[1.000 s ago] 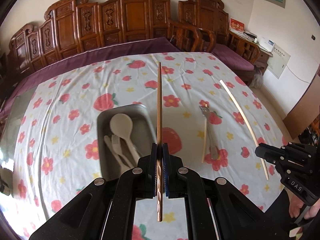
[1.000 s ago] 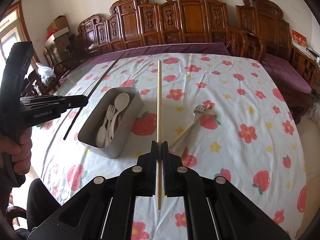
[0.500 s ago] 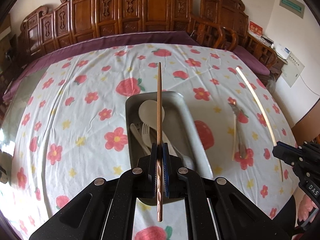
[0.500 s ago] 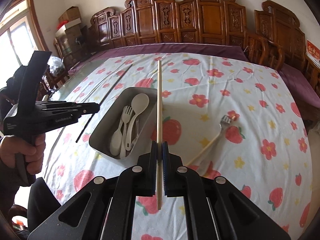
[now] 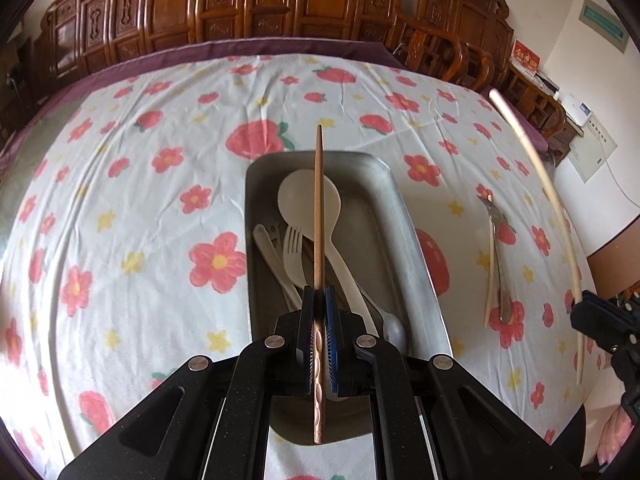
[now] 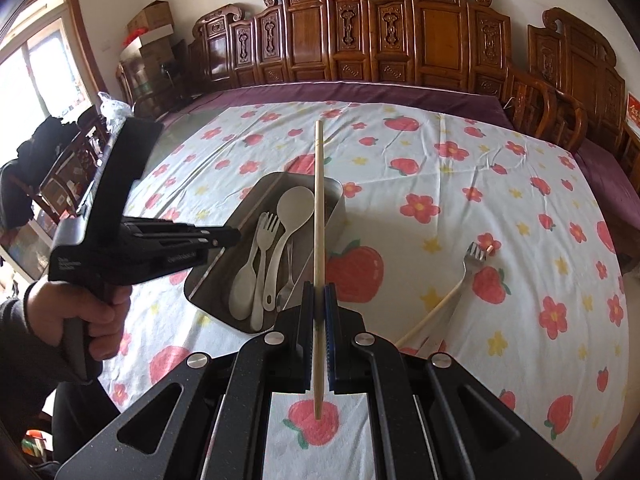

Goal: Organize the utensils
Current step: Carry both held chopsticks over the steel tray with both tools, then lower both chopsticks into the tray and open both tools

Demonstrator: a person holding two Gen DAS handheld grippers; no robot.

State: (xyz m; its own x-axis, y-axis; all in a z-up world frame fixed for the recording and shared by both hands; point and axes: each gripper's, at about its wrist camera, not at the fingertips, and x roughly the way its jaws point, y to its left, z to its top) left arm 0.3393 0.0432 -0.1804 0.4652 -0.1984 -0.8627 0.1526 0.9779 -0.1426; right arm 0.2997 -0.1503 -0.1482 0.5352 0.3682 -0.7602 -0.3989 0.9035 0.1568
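Over the metal tray (image 5: 404, 216) near the middle of the flowered tablecloth (image 5: 132, 184), my left gripper (image 5: 319, 312) is clamped tight on a copper-coloured chopstick (image 5: 318, 208), which points along the tray's length above the utensils inside. My right gripper (image 6: 319, 304) is likewise closed hard on a pale wooden chopstick (image 6: 319, 200), held in the air just beside the tray's right wall and not yet over it. The tray already holds a cream spoon (image 5: 308, 200), a cream fork (image 5: 294, 256), another cream piece whose shape I read as a second spoon in the right view, and what looks like a metal utensil near the bottom. So I judge the job a good part done: several pieces are in and two chopsticks are in hand, waiting to be lowered. Left on the cloth, toward its right side and well apart from the tray, are a metal fork (image 6: 472, 264) and a pale chopstick (image 6: 432, 316) lying just beside it.
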